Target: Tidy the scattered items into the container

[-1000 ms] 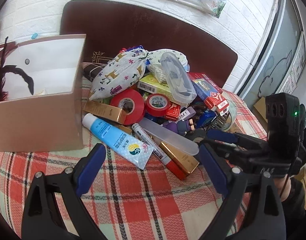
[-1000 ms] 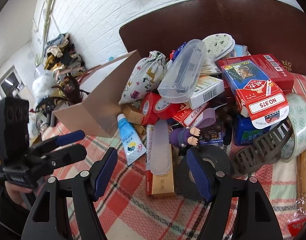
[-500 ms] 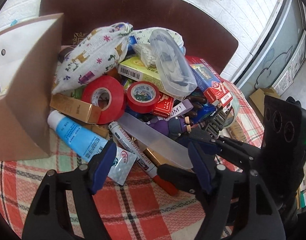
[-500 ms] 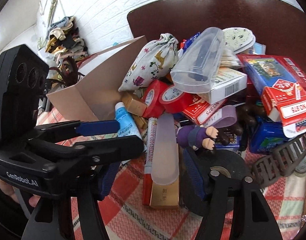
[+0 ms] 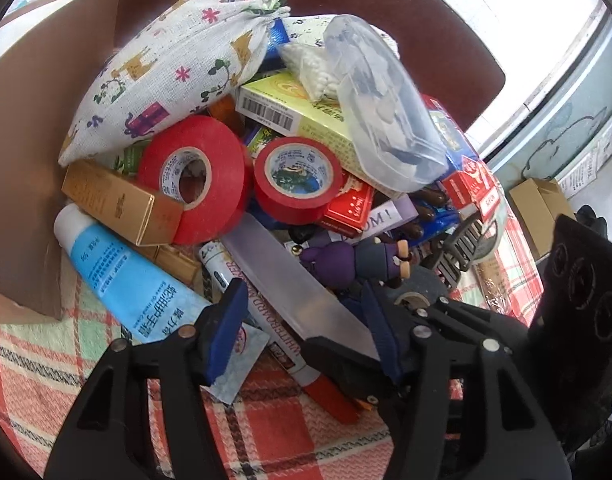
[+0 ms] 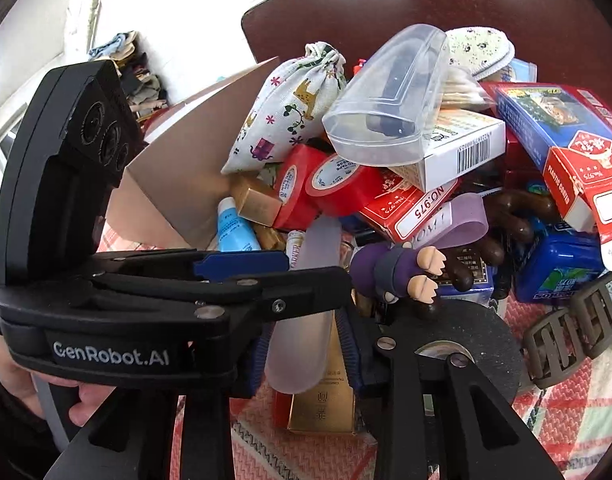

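Both grippers are crowding the same spot at the front of the pile now, way closer in than a second ago. The left gripper point(image 5: 303, 330) is straddling the frosted case point(image 5: 293, 284) and the whiteboard marker point(image 5: 265, 316), jaws half-wide and closing, pads not pressing on anything yet. A second back it was hanging wide over bare tablecloth point(image 5: 265, 420). The right gripper point(image 6: 308, 344) is narrowing too, its pads sitting right at the sides of that frosted case point(image 6: 301, 344), which is lying on a gold box point(image 6: 326, 404). Can't tell if they're actually squeezing it. The black tape roll point(image 6: 466, 344) is just beside its right finger. The cardboard box point(image 5: 21, 152), the container, is sitting at the left edge of the heap, touching the blue tube point(image 5: 121, 276). The pile itself isn't looking any different.
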`<action>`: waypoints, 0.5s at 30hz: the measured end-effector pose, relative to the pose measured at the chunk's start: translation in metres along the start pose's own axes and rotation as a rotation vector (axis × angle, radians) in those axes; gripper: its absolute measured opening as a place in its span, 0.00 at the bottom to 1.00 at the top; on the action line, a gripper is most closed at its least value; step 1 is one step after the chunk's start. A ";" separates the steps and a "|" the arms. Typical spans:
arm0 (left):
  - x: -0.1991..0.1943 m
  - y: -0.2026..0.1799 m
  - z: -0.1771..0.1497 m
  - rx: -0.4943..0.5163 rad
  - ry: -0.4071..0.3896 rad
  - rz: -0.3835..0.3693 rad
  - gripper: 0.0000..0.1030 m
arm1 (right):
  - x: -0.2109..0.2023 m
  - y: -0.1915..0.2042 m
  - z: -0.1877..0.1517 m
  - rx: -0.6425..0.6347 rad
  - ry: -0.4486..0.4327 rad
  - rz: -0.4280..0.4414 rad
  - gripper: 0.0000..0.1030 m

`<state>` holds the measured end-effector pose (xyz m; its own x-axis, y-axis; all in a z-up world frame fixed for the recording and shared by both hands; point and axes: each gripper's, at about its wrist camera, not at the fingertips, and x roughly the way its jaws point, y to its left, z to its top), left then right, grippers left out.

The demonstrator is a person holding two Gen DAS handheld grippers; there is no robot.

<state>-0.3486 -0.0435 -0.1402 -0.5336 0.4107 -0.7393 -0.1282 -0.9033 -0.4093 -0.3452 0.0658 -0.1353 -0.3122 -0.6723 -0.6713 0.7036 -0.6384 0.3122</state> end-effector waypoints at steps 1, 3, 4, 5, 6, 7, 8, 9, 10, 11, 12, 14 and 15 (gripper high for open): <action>0.001 0.000 0.001 -0.003 0.002 0.006 0.59 | 0.000 0.000 0.000 0.001 -0.001 0.006 0.33; 0.002 0.000 0.003 -0.003 0.003 0.025 0.59 | 0.000 0.000 0.000 0.002 -0.001 0.025 0.33; 0.003 -0.001 0.003 -0.003 0.004 0.035 0.59 | 0.000 0.001 0.000 0.001 0.000 0.034 0.33; 0.003 -0.001 0.003 -0.004 0.002 0.041 0.58 | -0.001 0.003 -0.001 -0.002 0.001 0.038 0.33; 0.003 -0.002 0.003 -0.002 0.001 0.047 0.57 | -0.001 0.005 -0.001 -0.008 0.003 0.041 0.33; 0.002 -0.003 0.002 0.006 0.002 0.062 0.55 | -0.001 0.008 -0.002 -0.017 0.007 0.047 0.33; 0.002 -0.005 0.001 0.018 0.001 0.085 0.45 | -0.002 0.010 -0.003 -0.023 0.010 0.052 0.32; 0.001 -0.004 0.000 0.022 0.001 0.102 0.36 | -0.002 0.013 -0.004 -0.028 0.011 0.056 0.23; -0.001 -0.002 -0.001 0.017 0.002 0.100 0.30 | -0.004 0.017 -0.005 -0.037 0.014 0.063 0.19; -0.002 0.000 -0.003 0.004 0.011 0.080 0.26 | -0.005 0.020 -0.006 -0.044 0.017 0.068 0.16; -0.004 0.001 -0.006 0.001 0.019 0.070 0.26 | -0.008 0.025 -0.008 -0.053 0.015 0.069 0.15; -0.003 0.003 -0.011 0.007 0.026 0.069 0.26 | -0.008 0.030 -0.012 -0.057 0.024 0.080 0.15; -0.004 0.003 -0.013 0.006 0.029 0.071 0.26 | -0.008 0.032 -0.014 -0.056 0.028 0.083 0.15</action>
<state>-0.3357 -0.0467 -0.1455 -0.5174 0.3488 -0.7814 -0.0961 -0.9310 -0.3520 -0.3113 0.0559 -0.1290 -0.2343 -0.7107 -0.6634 0.7610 -0.5587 0.3298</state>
